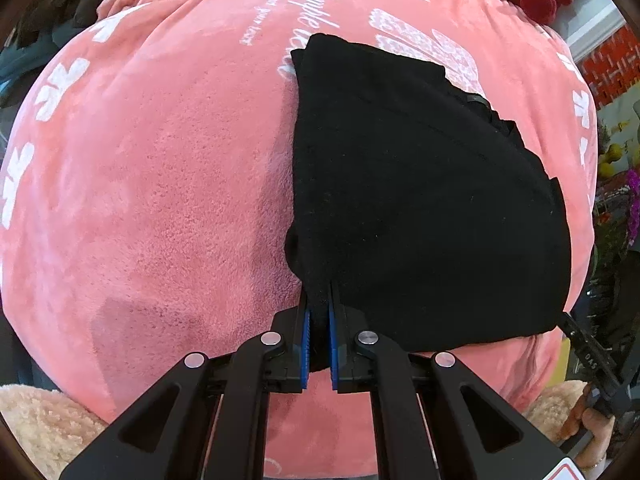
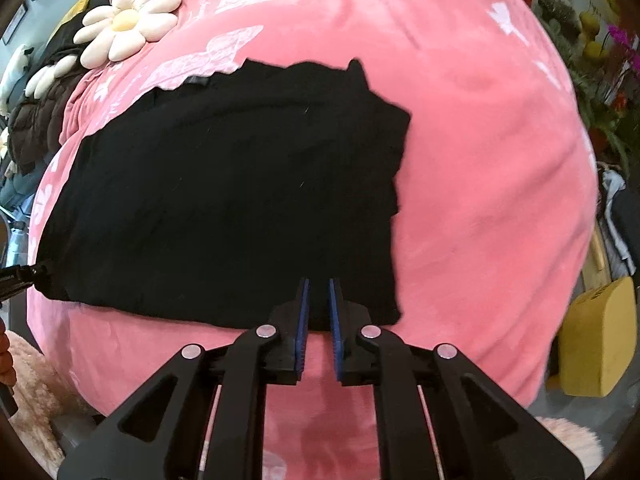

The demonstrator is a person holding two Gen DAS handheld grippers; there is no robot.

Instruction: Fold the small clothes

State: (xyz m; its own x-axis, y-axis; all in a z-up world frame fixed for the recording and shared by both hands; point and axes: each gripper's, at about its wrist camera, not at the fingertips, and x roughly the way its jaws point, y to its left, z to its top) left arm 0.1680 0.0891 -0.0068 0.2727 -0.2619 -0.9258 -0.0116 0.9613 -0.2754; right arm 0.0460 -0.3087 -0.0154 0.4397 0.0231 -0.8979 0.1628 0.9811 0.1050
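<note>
My left claw is pinched narrow on the near left corner of the black garment; cloth bunches up between the blue pads. My right claw is also narrow, its tips over the near edge of the garment close to the right corner. Dark cloth fills the gap between its pads, so it seems to grip the hem, though I cannot tell for sure.

The garment lies flat on a pink blanket that covers the bed. It is spread wide from left to right, with its near hem fairly straight and its far edge uneven. In the right view my left claw shows at the far left corner of the cloth, touching it.

A fluffy beige rug shows at the near corners below the bed.

Beyond the garment the blanket carries white printed shapes and script. Farther off sits a daisy-shaped cushion at the left, next to a dark puffer jacket. A yellow box stands off the right side, with flowers further back.
</note>
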